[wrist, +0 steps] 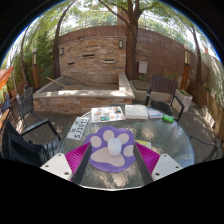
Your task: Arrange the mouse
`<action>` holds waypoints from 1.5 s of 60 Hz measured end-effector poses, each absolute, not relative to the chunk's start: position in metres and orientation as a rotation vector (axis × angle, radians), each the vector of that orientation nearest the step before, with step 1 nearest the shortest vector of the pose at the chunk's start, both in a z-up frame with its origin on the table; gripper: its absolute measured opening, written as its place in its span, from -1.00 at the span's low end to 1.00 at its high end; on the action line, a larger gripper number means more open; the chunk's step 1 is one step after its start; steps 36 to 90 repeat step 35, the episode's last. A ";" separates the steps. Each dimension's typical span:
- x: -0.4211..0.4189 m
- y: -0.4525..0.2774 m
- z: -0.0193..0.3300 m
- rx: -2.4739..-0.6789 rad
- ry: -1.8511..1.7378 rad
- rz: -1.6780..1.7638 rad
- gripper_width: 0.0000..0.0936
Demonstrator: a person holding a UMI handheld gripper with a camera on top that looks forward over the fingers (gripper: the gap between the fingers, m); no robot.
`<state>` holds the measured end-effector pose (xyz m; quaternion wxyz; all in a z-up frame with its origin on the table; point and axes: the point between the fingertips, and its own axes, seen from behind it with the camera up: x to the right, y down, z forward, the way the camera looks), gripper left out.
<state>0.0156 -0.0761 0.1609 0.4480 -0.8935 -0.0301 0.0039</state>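
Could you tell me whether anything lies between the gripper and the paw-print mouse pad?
Nothing visible does: the paw-print mouse pad lies on the glass table between the open hand-held gripper's fingers; the newspapers lie beyond it.

I'm seeing a round glass desk (172,140) carrying a purple paw-shaped mat (112,147) near its front edge, with magazines (107,114) lying toward the far edge and a green object (168,119) sitting at the right edge.
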 end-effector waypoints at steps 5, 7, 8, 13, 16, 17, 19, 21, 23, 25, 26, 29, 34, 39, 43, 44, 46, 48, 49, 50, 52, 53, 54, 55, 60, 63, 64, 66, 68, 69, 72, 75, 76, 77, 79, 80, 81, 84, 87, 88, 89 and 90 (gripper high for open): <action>0.018 -0.114 0.184 -2.202 -0.085 -0.013 0.82; 0.017 -0.128 0.190 -2.197 -0.095 -0.012 0.82; 0.017 -0.135 0.192 -2.195 -0.101 -0.010 0.82; 0.018 -0.169 0.199 -2.192 -0.128 -0.019 0.82; 0.019 -0.187 0.202 -2.190 -0.141 -0.022 0.82; 0.019 -0.194 0.202 -2.192 -0.140 -0.019 0.82; 0.018 -0.204 0.200 -2.193 -0.135 -0.015 0.82; 0.021 -0.212 0.201 -2.193 -0.133 -0.015 0.82; 0.022 -0.221 0.202 -2.196 -0.128 -0.012 0.82; 0.022 -0.229 0.203 -2.200 -0.124 -0.008 0.82; 0.019 -0.234 0.201 -2.201 -0.124 -0.006 0.82; 0.017 -0.243 0.202 -2.203 -0.125 0.001 0.82; 0.012 -0.253 0.200 -2.208 -0.130 0.012 0.81; 0.012 -0.255 0.201 -2.208 -0.131 0.010 0.81; 0.012 -0.255 0.201 -2.208 -0.131 0.010 0.81; 0.012 -0.255 0.201 -2.208 -0.131 0.010 0.81; 0.012 -0.255 0.201 -2.208 -0.131 0.010 0.81; 0.012 -0.255 0.201 -2.208 -0.131 0.010 0.81; 0.012 -0.255 0.201 -2.208 -0.131 0.010 0.81; 0.012 -0.255 0.201 -2.208 -0.131 0.010 0.81; 0.012 -0.255 0.201 -2.208 -0.131 0.010 0.81; 0.012 -0.255 0.201 -2.208 -0.131 0.010 0.81; 0.012 -0.255 0.201 -2.208 -0.131 0.010 0.81; 0.012 -0.255 0.201 -2.208 -0.131 0.010 0.81; 0.012 -0.255 0.201 -2.208 -0.131 0.010 0.81; 0.012 -0.255 0.201 -2.208 -0.131 0.010 0.81; 0.012 -0.255 0.201 -2.208 -0.131 0.010 0.81; 0.012 -0.255 0.201 -2.208 -0.131 0.010 0.81; 0.012 -0.255 0.201 -2.208 -0.131 0.010 0.81; 0.012 -0.255 0.201 -2.208 -0.131 0.010 0.81; 0.012 -0.255 0.201 -2.208 -0.131 0.010 0.81; 0.012 -0.255 0.201 -2.208 -0.131 0.010 0.81; 0.012 -0.255 0.201 -2.208 -0.131 0.010 0.81; 0.012 -0.255 0.201 -2.208 -0.131 0.010 0.81; 0.012 -0.255 0.201 -2.208 -0.131 0.010 0.81; 0.012 -0.255 0.201 -2.208 -0.131 0.010 0.81; 0.012 -0.255 0.201 -2.208 -0.131 0.010 0.81; 0.012 -0.255 0.201 -2.208 -0.131 0.010 0.81; 0.012 -0.255 0.201 -2.208 -0.131 0.010 0.81; 0.012 -0.255 0.201 -2.208 -0.131 0.010 0.81; 0.012 -0.255 0.201 -2.208 -0.131 0.010 0.81; 0.012 -0.255 0.201 -2.208 -0.131 0.010 0.81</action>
